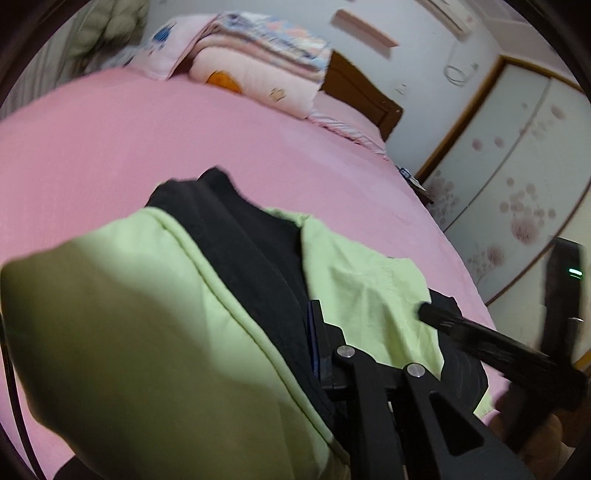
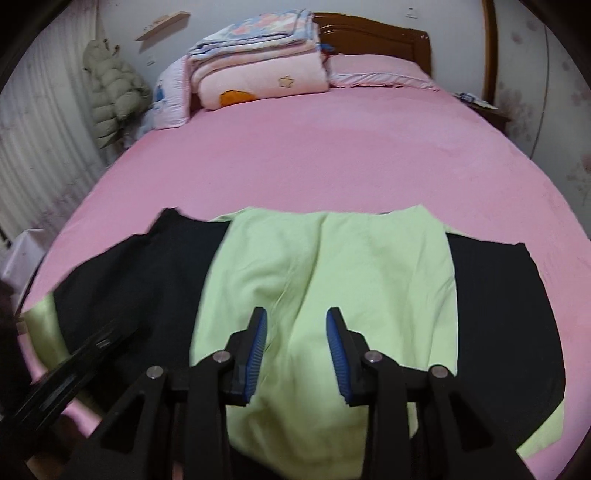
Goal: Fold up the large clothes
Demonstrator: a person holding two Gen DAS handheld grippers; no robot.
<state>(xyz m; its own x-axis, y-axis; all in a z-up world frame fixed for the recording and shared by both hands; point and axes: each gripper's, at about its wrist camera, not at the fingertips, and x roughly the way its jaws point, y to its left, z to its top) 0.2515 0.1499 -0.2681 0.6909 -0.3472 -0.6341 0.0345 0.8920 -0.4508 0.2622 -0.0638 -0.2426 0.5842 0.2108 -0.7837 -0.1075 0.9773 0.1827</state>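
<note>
A light green and black garment [image 2: 325,280] lies on the pink bed [image 2: 314,155] near its front edge, green in the middle, black panels at both sides. My right gripper [image 2: 297,314] is open and empty, hovering just above the green middle. In the left wrist view the same garment [image 1: 155,317] is draped over my left gripper [image 1: 314,332]; a black fold and green cloth sit at its blue-padded finger [image 1: 314,339], and the other finger is hidden under cloth. The right gripper's black body [image 1: 498,347] shows at the right of that view.
Folded pink and patterned quilts [image 2: 258,62] and a pillow [image 2: 380,74] are stacked at the wooden headboard [image 2: 373,33]. A puffy jacket [image 2: 114,96] hangs at the left wall. A wardrobe with flowered doors [image 1: 517,177] stands right of the bed.
</note>
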